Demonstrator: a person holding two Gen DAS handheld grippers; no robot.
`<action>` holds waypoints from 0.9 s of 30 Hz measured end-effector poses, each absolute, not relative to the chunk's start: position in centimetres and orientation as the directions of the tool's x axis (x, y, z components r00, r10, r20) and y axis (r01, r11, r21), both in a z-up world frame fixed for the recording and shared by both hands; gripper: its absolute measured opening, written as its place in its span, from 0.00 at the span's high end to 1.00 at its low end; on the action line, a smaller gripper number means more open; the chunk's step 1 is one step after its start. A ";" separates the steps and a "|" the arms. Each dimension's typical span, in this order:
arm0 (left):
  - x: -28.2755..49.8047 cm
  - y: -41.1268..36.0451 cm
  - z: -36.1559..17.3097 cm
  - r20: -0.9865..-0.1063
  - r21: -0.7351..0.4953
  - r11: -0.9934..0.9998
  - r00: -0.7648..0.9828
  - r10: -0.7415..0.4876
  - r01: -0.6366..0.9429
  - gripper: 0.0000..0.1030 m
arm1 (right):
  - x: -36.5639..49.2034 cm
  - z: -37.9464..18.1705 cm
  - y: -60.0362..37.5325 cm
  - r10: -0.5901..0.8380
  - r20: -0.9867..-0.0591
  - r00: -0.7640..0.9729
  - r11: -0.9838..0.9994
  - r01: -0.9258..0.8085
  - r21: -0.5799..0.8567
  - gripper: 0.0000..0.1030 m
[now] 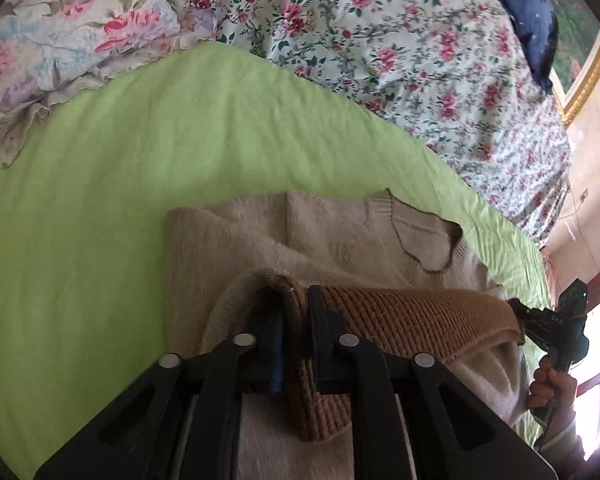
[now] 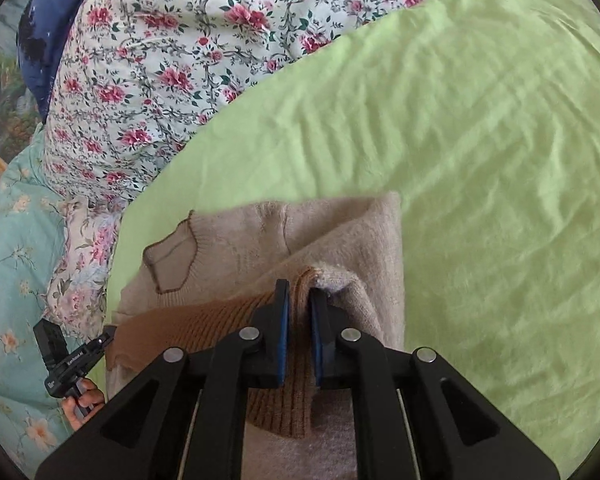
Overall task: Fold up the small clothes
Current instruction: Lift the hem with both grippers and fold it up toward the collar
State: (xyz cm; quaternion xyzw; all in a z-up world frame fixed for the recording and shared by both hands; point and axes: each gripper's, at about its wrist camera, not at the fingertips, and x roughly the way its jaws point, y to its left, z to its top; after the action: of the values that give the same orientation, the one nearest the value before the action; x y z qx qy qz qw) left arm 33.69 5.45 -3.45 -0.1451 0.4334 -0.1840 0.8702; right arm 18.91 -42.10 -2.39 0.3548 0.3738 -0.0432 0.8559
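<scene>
While clamped, both grippers (left (image 1: 296,336), right (image 2: 299,334)) lift hem (image 1: 412,320).

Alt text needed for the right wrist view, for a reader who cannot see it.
The right gripper is shut on the brown ribbed hem of a beige sweater, lifted over a green sheet. At lower left the left gripper holds the hem's other end; a floral quilt lies behind.

Sweater (image 1: 340,240), small, beige fuzzy knit, brown ribbed hem (image 1: 412,320), brown-edged neckline, partly folded, laid on green sheet, hem lifted and drawn over body
</scene>
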 end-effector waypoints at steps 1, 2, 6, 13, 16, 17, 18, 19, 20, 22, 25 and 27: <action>32.8 5.4 -3.1 -0.700 -0.404 0.892 0.558 -0.445 0.204 0.80 | 17.9 -1.6 -41.7 0.171 -0.659 0.732 0.754 0.334 0.566 0.84; 31.4 5.1 -2.6 -0.693 -0.398 0.889 0.560 -0.454 0.228 0.79 | 17.3 -1.0 -41.3 0.151 -0.656 0.740 0.763 0.334 0.553 0.79; 25.9 2.3 -1.1 -0.671 -0.384 0.854 0.530 -0.519 0.351 0.68 | 14.7 2.3 -36.8 0.158 -0.606 0.779 0.843 0.214 0.494 0.74; 23.7 -6.0 -2.9 -0.743 -0.284 0.795 0.401 -0.535 0.536 0.65 | 19.2 -0.5 -26.7 0.419 -0.726 0.545 0.898 -0.130 0.420 0.73; 26.6 -6.1 -3.9 -0.784 -0.237 0.824 0.400 -0.475 0.514 0.66 | 23.0 -3.2 -28.3 0.341 -0.793 0.505 0.929 -0.049 0.368 0.74; 28.2 -5.6 -4.2 -0.797 -0.200 0.851 0.424 -0.430 0.486 0.67 | 23.8 -3.5 -29.0 0.333 -0.794 0.509 0.929 -0.033 0.369 0.77; 29.2 -5.1 -4.3 -0.798 -0.194 0.855 0.430 -0.423 0.481 0.67 | 24.9 -3.9 -30.3 0.336 -0.784 0.522 0.921 -0.008 0.390 0.82; 30.4 -4.5 -4.3 -0.797 -0.180 0.863 0.444 -0.409 0.472 0.68 | 25.7 -3.9 -31.1 0.327 -0.778 0.536 0.918 0.016 0.396 0.84; 32.0 -3.6 -4.2 -0.801 -0.154 0.886 0.470 -0.371 0.437 0.68 | 26.5 -3.6 -32.5 0.263 -0.772 0.579 0.926 0.072 0.370 0.85; 33.8 -1.9 -3.9 -0.799 -0.144 0.912 0.499 -0.336 0.384 0.69 | 26.8 -3.3 -34.4 0.099 -0.784 0.613 0.939 0.203 0.278 0.81; 35.6 1.3 -3.8 -0.790 -0.152 0.950 0.545 -0.283 0.272 0.73 | 25.3 -3.5 -39.2 0.044 -0.752 0.658 0.850 0.371 0.375 0.81; 35.0 3.6 -3.6 -0.780 -0.201 0.957 0.558 -0.284 0.207 0.73 | 23.4 -3.5 -40.4 0.052 -0.733 0.678 0.815 0.395 0.424 0.81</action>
State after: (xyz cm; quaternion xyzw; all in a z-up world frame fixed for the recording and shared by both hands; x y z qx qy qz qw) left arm 34.96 3.59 -3.63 -0.0429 0.4491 -0.1395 0.8815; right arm 23.39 -40.39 -3.49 0.2876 0.3888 -0.0985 0.8697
